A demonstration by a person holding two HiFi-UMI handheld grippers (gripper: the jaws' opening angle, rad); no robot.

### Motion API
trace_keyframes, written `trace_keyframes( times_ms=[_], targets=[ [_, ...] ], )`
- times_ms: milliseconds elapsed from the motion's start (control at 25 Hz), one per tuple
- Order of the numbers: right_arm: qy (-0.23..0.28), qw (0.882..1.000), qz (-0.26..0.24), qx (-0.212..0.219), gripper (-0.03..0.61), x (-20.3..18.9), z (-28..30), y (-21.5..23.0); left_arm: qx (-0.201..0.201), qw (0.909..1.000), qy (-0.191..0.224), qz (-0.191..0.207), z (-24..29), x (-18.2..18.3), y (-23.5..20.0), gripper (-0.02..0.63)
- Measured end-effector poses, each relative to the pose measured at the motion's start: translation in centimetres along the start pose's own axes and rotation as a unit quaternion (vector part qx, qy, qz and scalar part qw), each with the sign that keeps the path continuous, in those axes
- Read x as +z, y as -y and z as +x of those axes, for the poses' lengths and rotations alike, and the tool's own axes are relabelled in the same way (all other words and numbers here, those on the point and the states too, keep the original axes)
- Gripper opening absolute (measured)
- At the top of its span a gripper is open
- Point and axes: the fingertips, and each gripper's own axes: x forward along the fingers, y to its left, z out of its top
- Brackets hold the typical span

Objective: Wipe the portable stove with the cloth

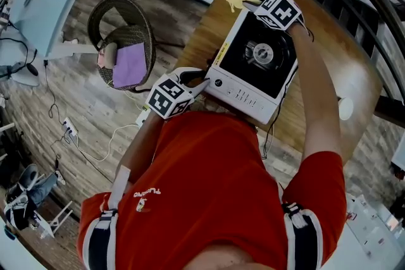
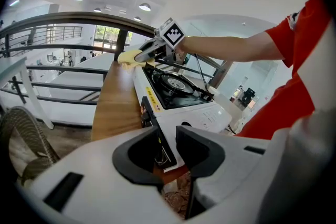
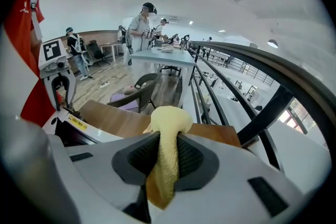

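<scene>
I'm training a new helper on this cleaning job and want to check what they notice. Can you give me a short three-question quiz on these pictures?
1. Multiple choice: what does the right gripper hold? A) a sponge B) a yellow cloth C) nothing
2. True or false: the stove stands on the wooden table.
3. Short answer: which gripper is at the stove's corner nearest the person?
Key: 1 B; 2 true; 3 the left gripper.
</scene>
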Motion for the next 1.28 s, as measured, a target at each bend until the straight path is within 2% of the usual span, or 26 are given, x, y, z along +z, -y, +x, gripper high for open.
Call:
trace_keyframes(
  times_ms=[280, 480, 600, 920, 1280],
  targets=[
    [-0.013, 0.999, -0.036, -0.001, 0.086, 1.8, 1.6, -1.2, -0.006, 1.0, 0.0, 0.002, 0.1, 0.1, 0.1, 0.107],
    [-0.003, 0.998, -0.067, -0.021, 0.085, 3.3, 2.2, -1.7, -0.007, 1.0, 0.0, 0.003, 0.0, 0.1, 0.1, 0.107],
    [-0.022, 0.996, -0.08, -0.015, 0.086, 3.2, 2.2, -2.8, -0.008, 1.0, 0.0, 0.003, 0.0, 0.1, 0.1, 0.107],
    [-0.037, 0.992, -0.12, -0.01, 0.084, 3.1, 1.7, -6.8, -0.01, 0.9999, 0.0, 0.005, 0.0, 0.0, 0.0, 0.107],
    [-0.026, 0.991, -0.13, 0.019, 0.084, 3.1, 0.9, -13.9, -0.004, 1.0, 0.003, 0.008, -0.1, 0.0, 0.1, 0.107]
  ],
)
